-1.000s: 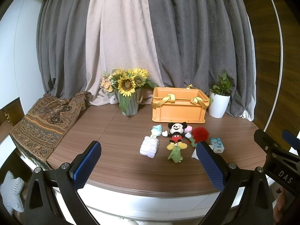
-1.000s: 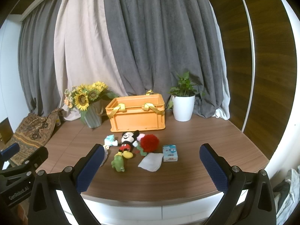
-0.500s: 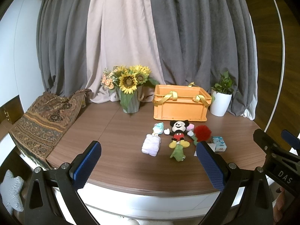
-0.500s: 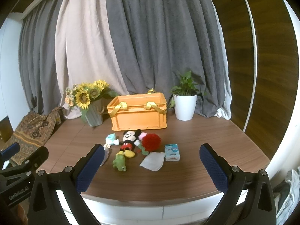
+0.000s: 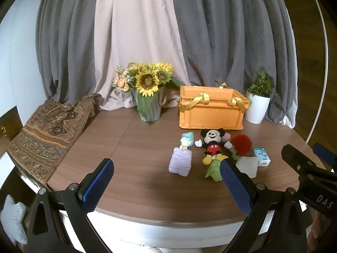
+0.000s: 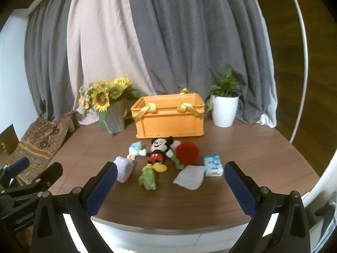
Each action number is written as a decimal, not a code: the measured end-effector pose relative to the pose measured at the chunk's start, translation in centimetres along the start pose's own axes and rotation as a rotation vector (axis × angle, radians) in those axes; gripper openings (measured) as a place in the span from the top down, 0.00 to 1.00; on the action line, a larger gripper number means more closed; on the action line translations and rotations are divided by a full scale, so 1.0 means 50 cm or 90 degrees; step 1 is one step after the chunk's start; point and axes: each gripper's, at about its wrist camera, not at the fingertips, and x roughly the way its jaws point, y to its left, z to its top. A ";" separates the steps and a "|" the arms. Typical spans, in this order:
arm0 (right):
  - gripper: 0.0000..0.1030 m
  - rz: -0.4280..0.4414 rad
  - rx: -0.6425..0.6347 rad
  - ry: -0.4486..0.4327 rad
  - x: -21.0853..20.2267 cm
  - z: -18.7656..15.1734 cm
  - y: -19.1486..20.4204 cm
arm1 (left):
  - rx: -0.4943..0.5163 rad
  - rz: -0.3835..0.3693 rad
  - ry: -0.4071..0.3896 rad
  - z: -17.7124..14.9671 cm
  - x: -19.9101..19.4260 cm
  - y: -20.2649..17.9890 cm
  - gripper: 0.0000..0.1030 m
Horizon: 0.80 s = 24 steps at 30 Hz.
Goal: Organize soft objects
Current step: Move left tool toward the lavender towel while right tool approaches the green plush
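We see a round wood-grain table [image 5: 137,147] backed by heavy pleated curtains [image 5: 231,42], grey and pale pink. At its far side stands a rigid orange plastic crate [image 5: 210,113] with yellow ribbon handles, a ribbed pot of sunflowers [image 5: 147,80] to its left and a smooth white potted plant [image 5: 258,105] to its right; a patterned woven cloth [image 5: 48,130] drapes over the left edge. Just near of the crate lies the cluster of soft things: a plush Mickey Mouse [image 5: 212,143], a fluffy red pompom flower [image 5: 242,144], a ridged lilac cloth roll [image 5: 180,162], a flat grey cloth [image 6: 190,177], a green plush [image 6: 147,178] and a small pastel toy [image 5: 186,140] (beside a blue tissue pack [image 6: 213,165]). Both the left gripper [image 5: 166,187] and the right gripper [image 6: 168,188] hang spread wide, holding nothing. Compared with a second ago, both have come closer to the table, so the toys loom larger.
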 end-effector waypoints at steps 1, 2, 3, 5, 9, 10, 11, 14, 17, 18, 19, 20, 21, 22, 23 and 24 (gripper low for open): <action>0.00 0.005 0.002 0.003 0.012 -0.001 0.004 | 0.001 -0.005 0.005 0.000 0.017 0.004 0.01; 0.01 0.009 0.003 0.009 0.029 0.000 0.010 | 0.002 -0.010 0.009 0.001 0.030 0.008 0.02; 0.01 0.013 0.003 0.010 0.039 -0.003 0.016 | 0.005 -0.012 0.012 0.000 0.049 0.013 0.03; 0.02 0.015 0.005 0.018 0.064 -0.005 0.026 | 0.009 -0.014 0.017 0.000 0.076 0.019 0.05; 0.08 0.018 0.014 0.044 0.124 -0.014 0.044 | 0.019 -0.028 0.034 -0.004 0.140 0.028 0.08; 0.10 0.022 0.019 0.055 0.143 -0.017 0.048 | 0.023 -0.029 0.039 -0.006 0.154 0.029 0.09; 0.12 0.026 0.023 0.064 0.156 -0.019 0.052 | 0.027 -0.033 0.044 -0.007 0.167 0.029 0.10; 0.17 0.033 0.033 0.094 0.208 -0.032 0.061 | 0.038 -0.047 0.061 -0.018 0.208 0.028 0.11; 0.22 0.039 0.047 0.120 0.247 -0.040 0.066 | 0.050 -0.057 0.076 -0.028 0.247 0.023 0.13; 0.24 0.043 0.055 0.130 0.262 -0.044 0.068 | 0.054 -0.064 0.084 -0.032 0.264 0.020 0.14; 0.26 0.043 0.059 0.139 0.274 -0.047 0.071 | 0.055 -0.067 0.089 -0.033 0.274 0.018 0.15; 0.27 0.045 0.063 0.149 0.287 -0.050 0.074 | 0.057 -0.070 0.093 -0.036 0.285 0.016 0.15; 0.28 0.046 0.067 0.159 0.301 -0.054 0.076 | 0.061 -0.075 0.100 -0.040 0.301 0.013 0.15; 0.30 0.046 0.070 0.170 0.314 -0.059 0.079 | 0.064 -0.078 0.105 -0.041 0.311 0.010 0.16; 0.31 0.047 0.073 0.178 0.326 -0.063 0.082 | 0.067 -0.081 0.110 -0.044 0.322 0.007 0.18; 0.32 0.047 0.075 0.185 0.335 -0.065 0.085 | 0.071 -0.086 0.116 -0.047 0.335 0.005 0.18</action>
